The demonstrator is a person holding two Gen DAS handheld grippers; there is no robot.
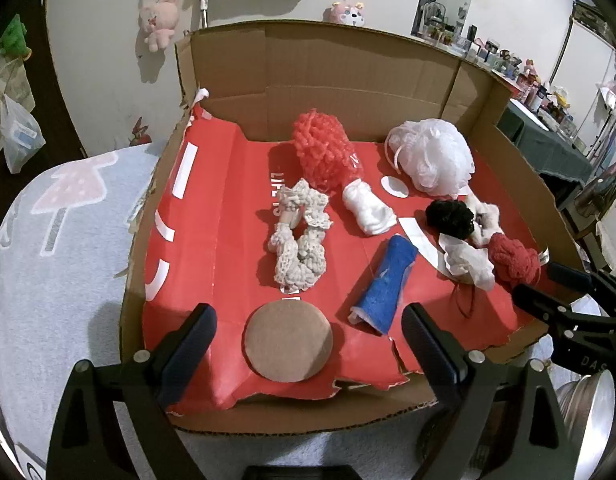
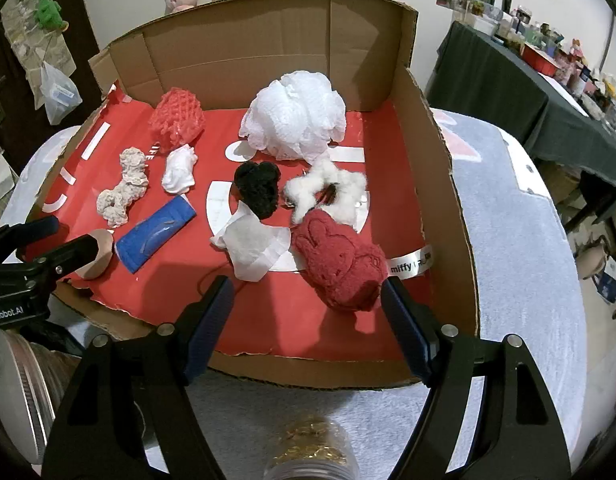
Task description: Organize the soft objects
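Left wrist view. Left gripper (image 1: 308, 336) hangs over the near edge of the shallow cardboard box with red paper lining (image 1: 212, 240), jaws spread wide and empty. Directly between the fingers, flat on the lining, lies the round tan felt disc (image 1: 288, 342); not touched. Beyond it: cream crocheted scrunchie band (image 1: 302, 236), rolled blue cloth with white edge (image 1: 383, 280), small white folded cloth (image 1: 369, 208), coral knitted puff (image 1: 325, 150) and white mesh bath pouf (image 1: 431, 156) at the back. The soft objects lie spread in a loose single layer, probably so each can be picked singly.

Right wrist view. Right gripper (image 2: 308, 320) is likewise released, nothing between the pads. Just ahead sits the dark red plush rabbit-embossed pouch (image 2: 339, 260), touching a crumpled white tissue sheet (image 2: 254, 246); a black fuzzy pom (image 2: 256, 188) and white fluffy tuft (image 2: 327, 188) lie just behind. Judgement: sorting not yet begun; each gripper is lined up on its nearest item.
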